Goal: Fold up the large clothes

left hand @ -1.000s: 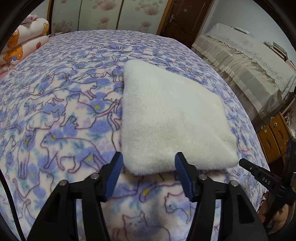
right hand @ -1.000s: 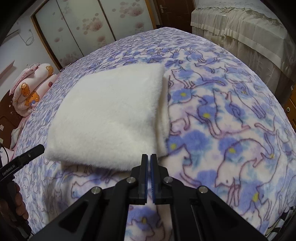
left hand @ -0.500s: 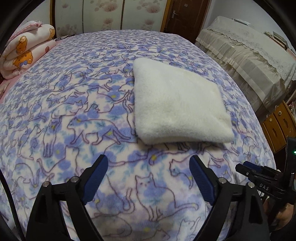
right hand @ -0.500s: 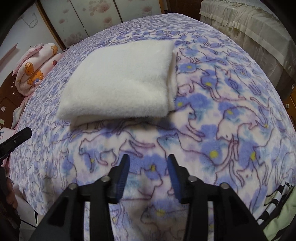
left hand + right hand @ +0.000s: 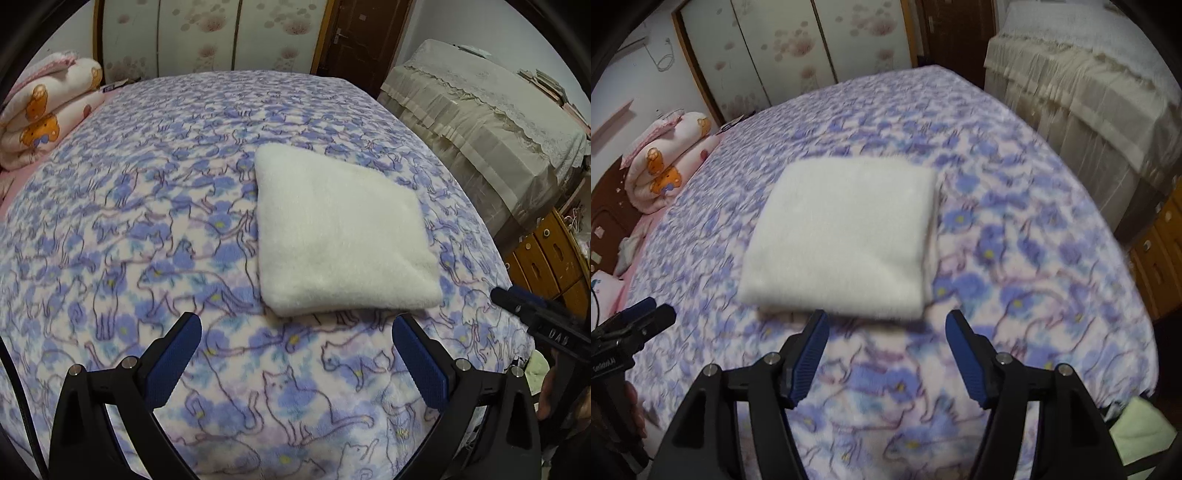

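Observation:
A white fluffy garment (image 5: 343, 236) (image 5: 846, 236) lies folded into a flat square on the bed's cat-print blanket (image 5: 129, 229) (image 5: 1015, 258). My left gripper (image 5: 295, 334) hovers above the blanket, short of the garment's near edge, its jaws opening wide with nothing between them. My right gripper (image 5: 884, 328) also hangs above the blanket just short of the near edge, jaws opening, nothing between them. Each gripper shows at the side of the other's view: the right gripper (image 5: 532, 314), the left gripper (image 5: 631, 321).
A rolled pink bear-print quilt (image 5: 44, 114) (image 5: 665, 158) sits at the bed's far left. A cloth-covered piece of furniture (image 5: 491, 122) (image 5: 1082, 88) and wooden drawers (image 5: 546, 266) stand along the right. Wardrobe doors (image 5: 207, 33) and a dark door (image 5: 354, 33) lie beyond the bed.
Both grippers have let go of the garment's near edge, opened and risen back from it. The right went from shut to open; the left widened. The garment stays folded on the bed.

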`<state>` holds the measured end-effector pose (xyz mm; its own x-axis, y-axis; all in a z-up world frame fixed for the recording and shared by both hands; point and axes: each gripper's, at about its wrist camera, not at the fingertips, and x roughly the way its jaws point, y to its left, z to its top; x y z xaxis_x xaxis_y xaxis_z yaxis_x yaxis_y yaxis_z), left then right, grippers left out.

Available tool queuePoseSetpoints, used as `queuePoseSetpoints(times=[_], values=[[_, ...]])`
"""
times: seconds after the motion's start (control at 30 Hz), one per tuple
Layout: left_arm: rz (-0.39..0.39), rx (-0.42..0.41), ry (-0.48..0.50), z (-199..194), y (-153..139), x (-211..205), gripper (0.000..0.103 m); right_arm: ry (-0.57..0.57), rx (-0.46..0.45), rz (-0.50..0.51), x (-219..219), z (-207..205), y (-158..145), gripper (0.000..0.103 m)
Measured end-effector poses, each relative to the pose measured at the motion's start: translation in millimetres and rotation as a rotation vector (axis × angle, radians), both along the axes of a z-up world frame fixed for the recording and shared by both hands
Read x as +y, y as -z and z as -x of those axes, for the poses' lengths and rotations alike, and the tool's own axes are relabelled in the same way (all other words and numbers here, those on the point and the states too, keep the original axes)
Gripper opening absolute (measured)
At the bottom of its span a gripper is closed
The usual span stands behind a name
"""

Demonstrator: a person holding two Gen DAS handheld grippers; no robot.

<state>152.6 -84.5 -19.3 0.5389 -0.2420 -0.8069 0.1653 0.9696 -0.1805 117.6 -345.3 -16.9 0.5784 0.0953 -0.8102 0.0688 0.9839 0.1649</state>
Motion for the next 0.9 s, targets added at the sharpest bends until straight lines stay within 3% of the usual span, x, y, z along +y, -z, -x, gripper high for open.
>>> queuePoseSetpoints(times=[0.13,0.2,0.3,0.43,0.53,0.67,0.9], values=[[0.041,-0.023,0.01,-27.4,-6.8,3.1,0.102,-0.068,-0.122,-0.009,-7.2,-18.5,-23.9,0.071],[0.024,-0.048,0.005,-43.9,-8.8,1.8,0.102,-0.073,-0.154,0.0,-11.0,-29.5,-29.2,0.074],[0.002,-0.022,0.039,-77.7,-3.7,-2.6,0.102,-0.091,-0.075,0.002,-20.4,-63.1,-20.5,0.074],[0.023,0.054,0.056,-123.6,20.8,-5.5,0.102,-0.088,0.036,-0.133,-42.8,-101.0,15.5,0.074],[0.039,0.129,0.072,-153.6,51.8,-9.6,0.102,-0.076,0.09,-0.167,-56.6,-124.7,50.8,0.074],[0.098,0.238,0.118,-180.2,102.7,-18.8,0.102,-0.076,0.185,-0.311,-72.9,-145.5,106.8,0.074],[0.233,0.278,0.142,-190.1,145.6,-25.9,0.102,-0.121,0.23,-0.481,-72.1,-156.9,165.7,0.074]])
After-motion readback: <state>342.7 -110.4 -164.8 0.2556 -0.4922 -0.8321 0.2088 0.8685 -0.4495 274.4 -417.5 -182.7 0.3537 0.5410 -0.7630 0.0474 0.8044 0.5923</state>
